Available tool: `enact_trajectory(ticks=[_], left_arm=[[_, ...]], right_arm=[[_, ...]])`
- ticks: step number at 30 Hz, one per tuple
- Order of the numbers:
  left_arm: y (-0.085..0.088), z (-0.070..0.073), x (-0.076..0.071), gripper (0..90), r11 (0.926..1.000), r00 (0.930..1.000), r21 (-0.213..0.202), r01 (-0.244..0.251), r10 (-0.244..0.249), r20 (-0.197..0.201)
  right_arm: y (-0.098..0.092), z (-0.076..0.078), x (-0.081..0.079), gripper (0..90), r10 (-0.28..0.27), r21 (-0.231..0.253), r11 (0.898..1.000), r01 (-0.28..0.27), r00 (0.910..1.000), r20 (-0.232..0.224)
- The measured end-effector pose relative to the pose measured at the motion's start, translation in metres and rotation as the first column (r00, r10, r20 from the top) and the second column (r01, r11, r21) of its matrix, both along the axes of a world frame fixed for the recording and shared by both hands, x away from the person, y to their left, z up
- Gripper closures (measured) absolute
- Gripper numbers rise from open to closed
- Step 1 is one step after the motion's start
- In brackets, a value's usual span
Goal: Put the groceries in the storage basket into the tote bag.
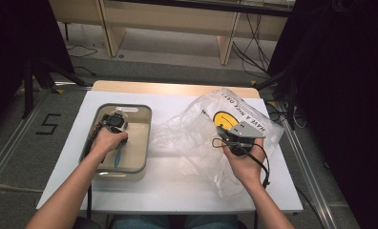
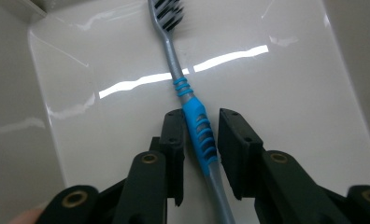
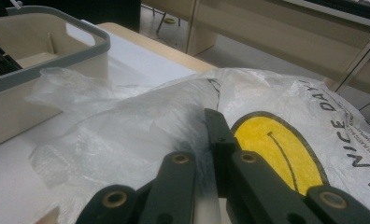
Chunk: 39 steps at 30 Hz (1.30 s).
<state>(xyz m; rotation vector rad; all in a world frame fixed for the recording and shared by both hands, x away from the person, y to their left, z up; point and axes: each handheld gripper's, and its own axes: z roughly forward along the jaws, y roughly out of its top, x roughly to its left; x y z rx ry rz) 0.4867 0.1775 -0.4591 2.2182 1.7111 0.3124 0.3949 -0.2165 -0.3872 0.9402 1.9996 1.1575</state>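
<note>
Gripping: right gripper (image 3: 206, 154), jaws clamped on bag (image 3: 141, 126), near table's (image 1: 177, 191) right edge.
Left gripper (image 2: 199, 140): jaws wide of toothbrush (image 2: 199, 135), one pad touching.
Toothbrush: flat in bin (image 1: 146, 138), left side.

Black jaws, brass rivets, grey plate (image 1: 246, 129)
</note>
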Motion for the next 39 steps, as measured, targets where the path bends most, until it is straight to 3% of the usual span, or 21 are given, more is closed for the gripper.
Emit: enact_trajectory(ticks=[10, 28, 34, 39], left_arm=[[-0.0037, 0.0004, 0.0003, 77.7, 0.9999, 0.9999, 0.013, 0.010, -0.010, -0.008], [-0.0079, 0.0011, -0.0020, 80.9, 0.9980, 0.9990, 0.046, 0.044, -0.044, 0.000], [-0.0065, 0.0016, -0.0023, 81.1, 0.9985, 0.9988, 0.024, 0.048, -0.048, -0.006], [-0.0055, 0.0022, -0.0039, 81.1, 0.9991, 0.9989, 0.008, 0.042, -0.043, 0.017]], right_arm=[[-0.0003, 0.0002, -0.0002, 90.0, 0.001, -0.001, 1.000, -0.001, 1.0000, 0.002], [0.0001, 0.0000, -0.0005, 90.0, 0.001, 0.000, 1.000, -0.001, 1.0000, 0.004], [-0.0001, -0.0001, -0.0004, 90.0, 0.001, 0.000, 1.000, -0.001, 1.0000, 0.004], [-0.0005, 0.0000, -0.0004, 90.0, 0.000, 0.000, 1.000, 0.000, 1.0000, 0.003]])
